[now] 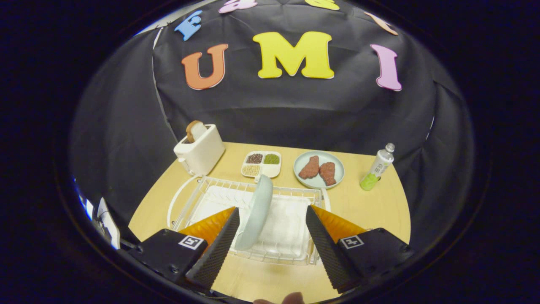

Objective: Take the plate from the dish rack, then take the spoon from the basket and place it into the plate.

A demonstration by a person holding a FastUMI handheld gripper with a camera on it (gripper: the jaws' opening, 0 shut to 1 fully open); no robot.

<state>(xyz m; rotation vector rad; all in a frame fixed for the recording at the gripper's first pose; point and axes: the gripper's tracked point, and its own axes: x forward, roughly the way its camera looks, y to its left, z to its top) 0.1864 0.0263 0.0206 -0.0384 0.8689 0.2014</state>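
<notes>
In the gripper view we judge the task to be at its very start. The plate [255, 213] stands on edge in the dish rack [185, 202], so the first step, lifting it out, is not yet done. We make out neither spoon nor basket from here, so we cannot say where they lie; fetching the spoon and laying it in the plate is all left to do.

Our hand-held gripper [272, 236] is open, its fingers spread wide with nothing pressed between them. The plate rises in the gap between the two fingers, leaning slightly, its lower rim close by the left finger's tip, at about ten o'clock from the midpoint between the tips; whether it touches that finger we cannot tell. The right finger stands well apart from it. The rack, lined with a white mat, sits on the table [371, 202] just ahead of the fingers and reaches beyond them toward twelve o'clock.

Beyond the rack, at eleven o'clock, stands a toaster [200, 152] with a slice of bread in it. At twelve o'clock lies a divided dish [261, 164] of grains, at one o'clock a second plate of meat [319, 169], and at two o'clock a bottle [376, 168]. A fingertip [293, 299] shows at six o'clock, below the fingers.
</notes>
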